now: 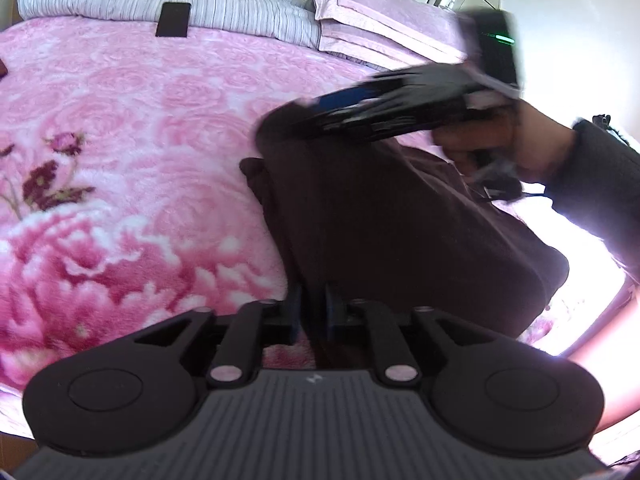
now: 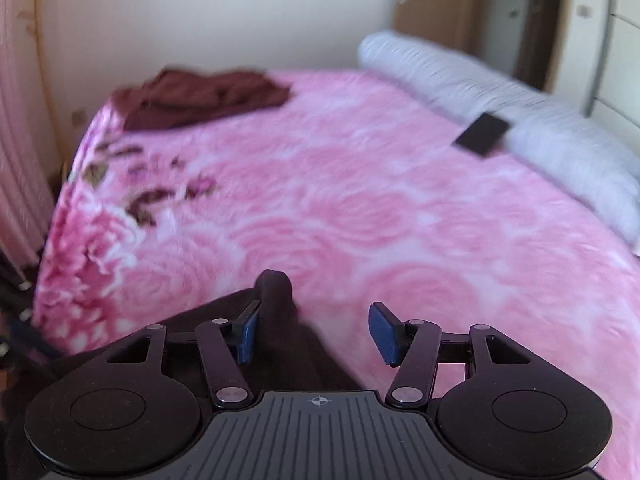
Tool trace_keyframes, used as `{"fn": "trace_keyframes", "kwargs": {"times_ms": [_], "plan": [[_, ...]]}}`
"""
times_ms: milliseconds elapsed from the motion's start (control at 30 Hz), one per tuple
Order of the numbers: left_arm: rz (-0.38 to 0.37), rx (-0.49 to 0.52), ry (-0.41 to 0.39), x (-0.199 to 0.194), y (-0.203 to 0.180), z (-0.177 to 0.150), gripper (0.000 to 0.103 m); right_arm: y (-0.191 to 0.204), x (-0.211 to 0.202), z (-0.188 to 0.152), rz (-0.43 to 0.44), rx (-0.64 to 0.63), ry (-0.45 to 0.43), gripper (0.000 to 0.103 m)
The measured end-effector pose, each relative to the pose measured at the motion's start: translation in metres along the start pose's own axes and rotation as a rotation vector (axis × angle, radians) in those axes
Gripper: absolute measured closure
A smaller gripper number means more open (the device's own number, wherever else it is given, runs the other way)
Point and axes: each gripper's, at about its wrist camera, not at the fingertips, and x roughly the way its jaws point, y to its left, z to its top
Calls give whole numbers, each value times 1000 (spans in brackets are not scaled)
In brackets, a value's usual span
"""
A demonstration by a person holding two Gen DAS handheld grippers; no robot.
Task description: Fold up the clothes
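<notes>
- On the pink bed (image 1: 120,128), the left gripper (image 1: 314,312) was clamped on the dark garment (image 1: 400,232).
- Right gripper (image 2: 316,332) stood apart, cloth lying loose between its fingers (nothing pinched).
- Risk: one-sided hold could let the garment sag and bunch, spoiling the fold.

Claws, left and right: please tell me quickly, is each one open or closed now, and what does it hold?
Left claw: closed on the dark maroon cloth garment.
Right claw: open, holding nothing; the garment's edge lies between its fingers.
</notes>
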Motion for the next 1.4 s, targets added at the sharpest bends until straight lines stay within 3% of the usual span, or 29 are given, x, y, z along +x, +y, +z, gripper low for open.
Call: {"fn": "trace_keyframes", "kwargs": {"times_ms": [100, 233, 333, 500, 600, 733, 800, 833, 933, 1067, 1167, 1200, 1267, 1400], "plan": [[-3, 3, -47, -12, 0, 4, 84, -3, -43, -26, -39, 75, -24, 48], [10, 77, -60, -13, -17, 9, 84, -20, -80, -84, -49, 291, -22, 48], [8, 125, -72, -13, -30, 13, 85, -36, -120, -109, -39, 495, -172, 48], [-4, 146, -58, -4, -35, 24, 85, -36, -140, -104, -28, 529, -285, 48], [-7, 150, -41, 6, -33, 31, 84, -38, -131, -98, -48, 514, -254, 48], [-16, 133, 19, 31, -25, 41, 86, -47, -109, -107, -147, 524, -136, 48], [41, 175, 64, 46, -21, 38, 96, -58, -102, -120, -191, 553, -88, 48], [75, 201, 85, 54, -19, 36, 95, -61, -104, -125, -230, 556, -70, 48], [99, 153, 76, 49, -7, 31, 95, -74, -120, -144, -288, 594, -71, 48], [113, 105, 14, 24, -4, 38, 98, -78, -129, -154, -196, 610, -111, 48], [41, 130, -45, 12, -15, 60, 96, -72, -113, -144, -147, 556, -65, 48], [15, 155, -53, 15, -21, 67, 96, -71, -108, -142, -143, 548, -52, 49], [-30, 211, -66, 23, -34, 82, 96, -70, -102, -139, -139, 543, -41, 96], [-51, 279, 4, 69, -42, 97, 95, -76, -123, -142, -213, 568, -58, 96]]}}
